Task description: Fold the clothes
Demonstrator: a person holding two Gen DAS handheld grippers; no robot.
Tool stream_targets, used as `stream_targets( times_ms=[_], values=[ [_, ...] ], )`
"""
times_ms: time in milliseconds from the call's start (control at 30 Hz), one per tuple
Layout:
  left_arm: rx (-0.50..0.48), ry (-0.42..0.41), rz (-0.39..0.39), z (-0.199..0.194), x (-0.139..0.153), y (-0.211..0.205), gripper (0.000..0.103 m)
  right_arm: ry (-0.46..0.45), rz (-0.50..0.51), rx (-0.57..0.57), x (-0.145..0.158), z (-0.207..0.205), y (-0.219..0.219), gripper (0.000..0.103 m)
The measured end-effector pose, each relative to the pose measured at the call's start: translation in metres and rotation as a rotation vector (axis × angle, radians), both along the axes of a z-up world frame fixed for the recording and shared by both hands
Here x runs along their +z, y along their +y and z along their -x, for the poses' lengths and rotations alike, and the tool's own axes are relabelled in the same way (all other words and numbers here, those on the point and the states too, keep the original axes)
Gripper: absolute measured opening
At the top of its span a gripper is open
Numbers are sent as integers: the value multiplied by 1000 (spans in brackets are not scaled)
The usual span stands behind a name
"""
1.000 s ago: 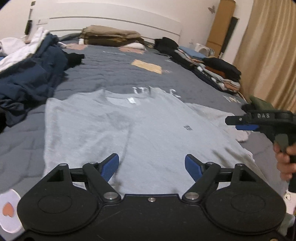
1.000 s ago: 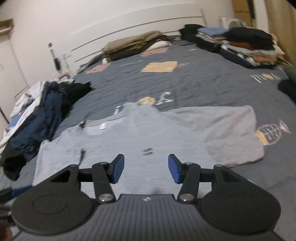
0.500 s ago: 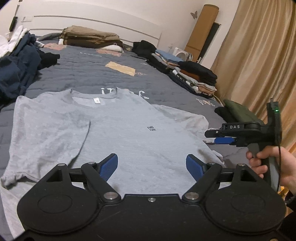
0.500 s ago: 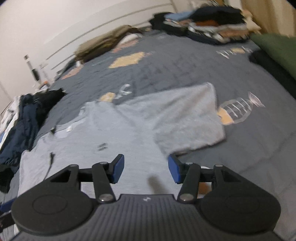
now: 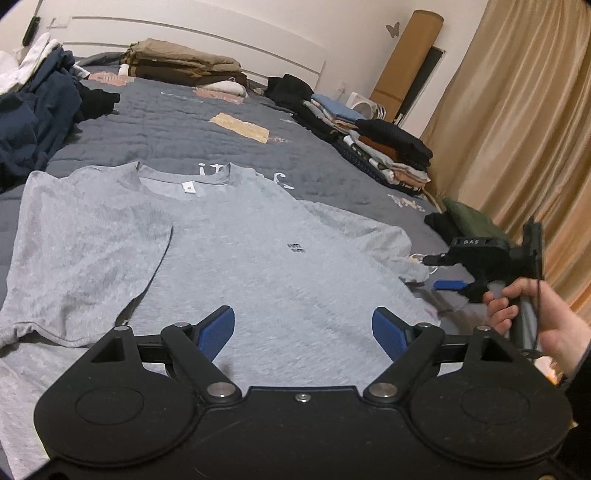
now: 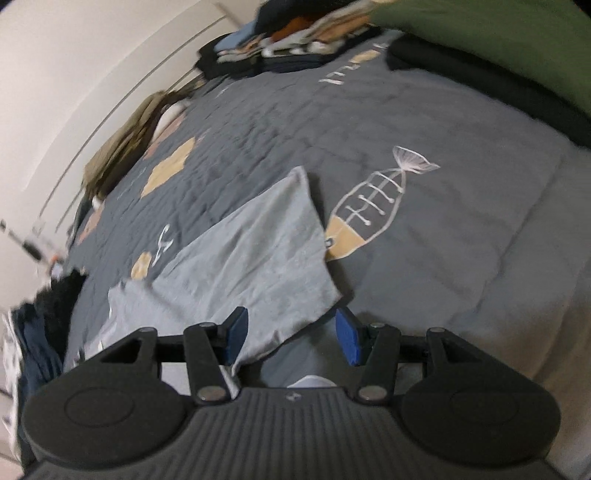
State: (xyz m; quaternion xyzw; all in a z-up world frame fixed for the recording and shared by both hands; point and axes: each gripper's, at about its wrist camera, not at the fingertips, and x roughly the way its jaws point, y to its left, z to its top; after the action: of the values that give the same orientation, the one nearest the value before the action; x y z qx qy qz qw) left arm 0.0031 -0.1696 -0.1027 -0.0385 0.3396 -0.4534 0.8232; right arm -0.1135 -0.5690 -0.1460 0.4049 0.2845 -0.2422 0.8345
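A grey T-shirt [image 5: 236,258] lies spread flat, front up, on the near half of a bed, its collar with a white label [image 5: 189,188] pointing toward the headboard. Its left sleeve [image 5: 85,258] is folded inward over the body; its right sleeve [image 6: 258,258] lies extended on the quilt, just beside an embroidered fish motif [image 6: 373,206].

The left gripper [image 5: 303,330] hangs over the hem region of the shirt, jaws spread wide and holding nothing. The right gripper [image 6: 291,334], held in the person's right hand [image 5: 532,317], sits low at the outer corner of the right sleeve; its jaws are spread, with the sleeve edge lying between the blue pads [image 6: 347,339], not pinched.

The surface is a dark grey quilted bedspread [image 5: 192,136] with tan patches and white stitched lettering. A white slatted headboard [image 5: 192,29] and a pale wall close the far end; gold curtains [image 5: 524,122] hang along the right side, next to a tall cardboard roll [image 5: 406,62].

No containers appear. A heap of unfolded navy and white clothes [image 5: 33,107] occupies the far left of the bed. Folded khaki garments [image 5: 184,66] rest against the headboard. A row of folded clothes stacks [image 5: 380,144] lines the right edge, followed nearer by a green garment [image 6: 498,48] over a black one [image 6: 461,81]. Nothing lies on the shirt itself.
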Motion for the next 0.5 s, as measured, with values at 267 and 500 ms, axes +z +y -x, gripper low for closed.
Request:
stream_targets(
  times_ms=[267,500],
  values=[
    [-6,5,15,3,4,2,82,-53,-108,-105,-17,-1,-22,52],
    [-6,4,18,3,5,5,84,-122,-223,-232,-42,-1,-32,52]
  ],
)
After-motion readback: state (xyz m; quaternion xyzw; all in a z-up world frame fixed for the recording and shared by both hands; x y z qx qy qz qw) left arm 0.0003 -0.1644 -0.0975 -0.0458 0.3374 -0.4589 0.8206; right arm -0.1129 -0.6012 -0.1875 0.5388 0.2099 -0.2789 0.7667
